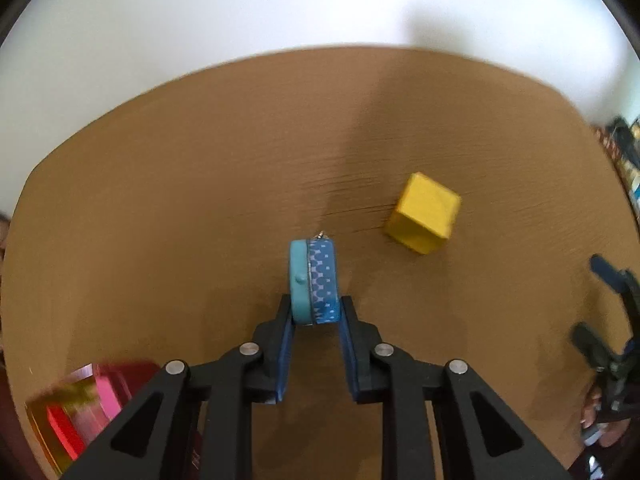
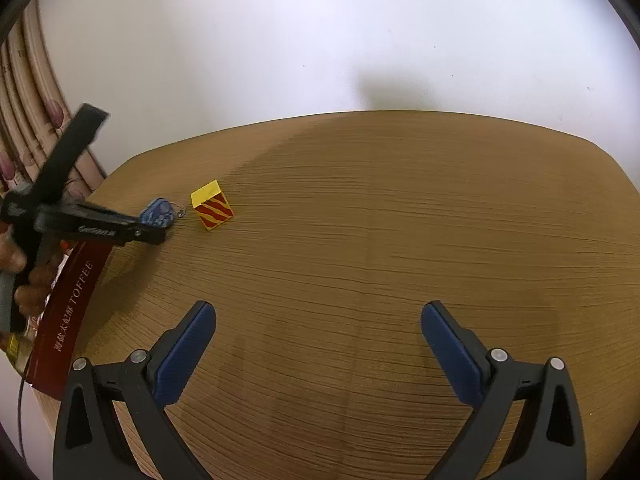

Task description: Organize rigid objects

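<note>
My left gripper (image 1: 315, 310) is shut on a small round blue case (image 1: 314, 282), half teal and half blue-patterned, with a short metal chain at its far end, held edge-on above the table. The same case (image 2: 159, 213) shows in the right wrist view in the left gripper (image 2: 158, 232) at the far left. A yellow cube (image 1: 425, 213) sits on the table just right of and beyond the case; its side has red stripes in the right wrist view (image 2: 212, 205). My right gripper (image 2: 318, 344) is open and empty above the near middle of the table, and shows in the left wrist view (image 1: 596, 304) at the right edge.
A round wooden table (image 2: 400, 220) stands against a white wall. A dark red toffee box (image 2: 66, 312) lies at the table's left edge; it also shows as a blurred red and pink box in the left wrist view (image 1: 84, 404). Patterned curtains (image 2: 24, 120) hang at far left.
</note>
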Demonstrator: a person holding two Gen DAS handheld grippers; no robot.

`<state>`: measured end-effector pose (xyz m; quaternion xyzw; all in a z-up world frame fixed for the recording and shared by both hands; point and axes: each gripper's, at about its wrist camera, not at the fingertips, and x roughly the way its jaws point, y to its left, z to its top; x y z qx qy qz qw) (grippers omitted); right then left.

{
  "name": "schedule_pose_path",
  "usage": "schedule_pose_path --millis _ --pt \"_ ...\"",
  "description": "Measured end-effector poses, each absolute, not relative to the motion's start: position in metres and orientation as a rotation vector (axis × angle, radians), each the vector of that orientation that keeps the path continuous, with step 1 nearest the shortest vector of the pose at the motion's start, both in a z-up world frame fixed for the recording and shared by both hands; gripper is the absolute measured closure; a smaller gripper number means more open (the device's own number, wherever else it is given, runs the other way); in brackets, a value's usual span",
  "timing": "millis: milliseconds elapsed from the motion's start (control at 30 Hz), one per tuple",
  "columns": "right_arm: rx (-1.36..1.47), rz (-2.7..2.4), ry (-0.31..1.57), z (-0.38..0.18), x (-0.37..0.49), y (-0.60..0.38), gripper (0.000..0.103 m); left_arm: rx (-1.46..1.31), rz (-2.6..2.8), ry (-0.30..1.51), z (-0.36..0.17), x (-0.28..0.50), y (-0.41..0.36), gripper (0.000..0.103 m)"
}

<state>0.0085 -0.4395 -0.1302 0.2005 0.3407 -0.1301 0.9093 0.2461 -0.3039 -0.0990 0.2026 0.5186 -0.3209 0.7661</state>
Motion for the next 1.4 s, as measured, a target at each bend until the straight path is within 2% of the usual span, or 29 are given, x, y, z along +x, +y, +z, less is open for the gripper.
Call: schedule_pose_path --millis 400,667,933,1033,1133,1233,1300,1367,1400 --pt "0.413 -0.236 0.780 -0.136 0.024 -0.438 0.000 0.140 -0.623 0.964 -0.018 0.145 -0.200 0.081" --pt "0.261 -0.057 0.765 -0.112 0.067 -0.415 0.000 -0.005 -0.516 0.995 -0.031 0.099 -0.132 0.081" --pt "0.136 0.022 0.795 -0.106 0.139 -0.392 0.002 -0.028 -0.408 0.947 -0.028 0.073 -0.067 0.081" --pt "0.123 0.007 0.796 -0.106 0.158 -0.390 0.003 -0.037 -0.382 0.938 -0.027 0.072 -0.053 0.081" --pt "0.108 -0.003 0.810 -0.108 0.174 -0.389 0.008 -0.073 -0.377 0.946 -0.027 0.071 -0.044 0.081" --pt "0.090 -0.022 0.847 -0.115 0.189 -0.389 0.020 -0.095 -0.374 0.957 -0.032 0.078 -0.039 0.081" --pt "0.090 -0.015 0.879 -0.121 0.197 -0.386 0.058 -0.095 -0.377 0.962 -0.035 0.083 -0.041 0.081" --pt "0.074 -0.022 0.897 -0.124 0.201 -0.384 0.075 -0.096 -0.369 0.965 -0.036 0.083 -0.039 0.081" --pt "0.064 -0.026 0.892 -0.123 0.200 -0.382 0.075 -0.099 -0.367 0.966 -0.034 0.083 -0.037 0.081"
